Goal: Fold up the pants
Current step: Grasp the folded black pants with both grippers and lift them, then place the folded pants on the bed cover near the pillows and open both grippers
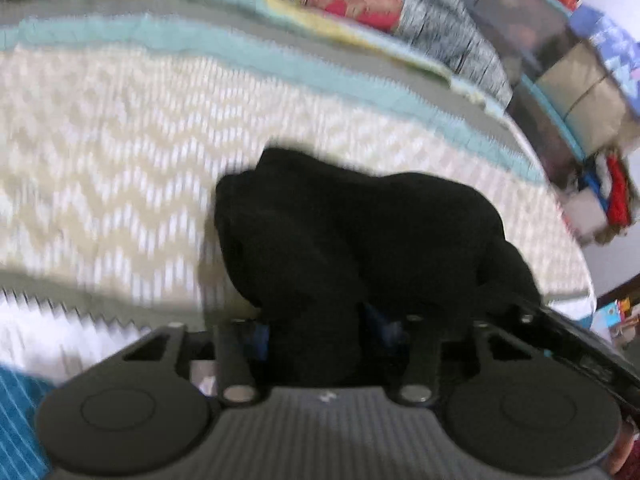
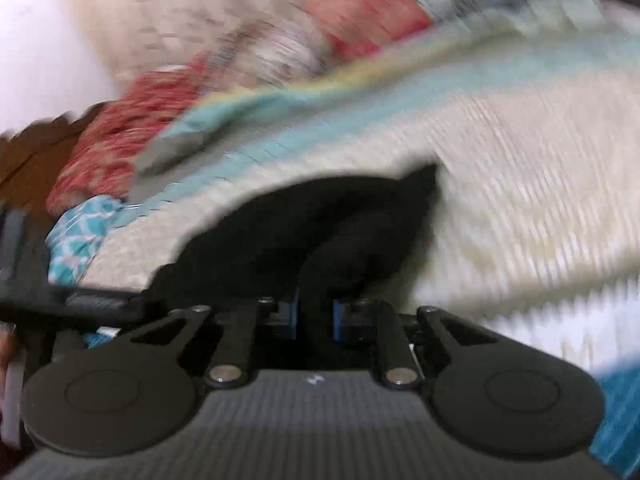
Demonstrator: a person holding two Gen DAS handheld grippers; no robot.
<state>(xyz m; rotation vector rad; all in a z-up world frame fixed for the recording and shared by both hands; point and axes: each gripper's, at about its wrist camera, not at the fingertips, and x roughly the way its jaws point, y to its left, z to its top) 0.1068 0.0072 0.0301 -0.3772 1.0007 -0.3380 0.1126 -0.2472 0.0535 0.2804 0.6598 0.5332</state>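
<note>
The black pants hang bunched in front of the left wrist camera, above the bed. My left gripper is shut on a fold of the pants; its blue pads are mostly hidden by cloth. In the right wrist view the pants also hang bunched, and my right gripper is shut on another fold between its blue pads. The other gripper's black body shows at the right edge of the left view and at the left edge of the right view. Both views are motion-blurred.
A bedspread with cream chevrons and teal and grey stripes covers the bed. Red floral bedding and a grey patterned cloth lie at the far side. Boxes and clutter stand beyond the bed's right edge.
</note>
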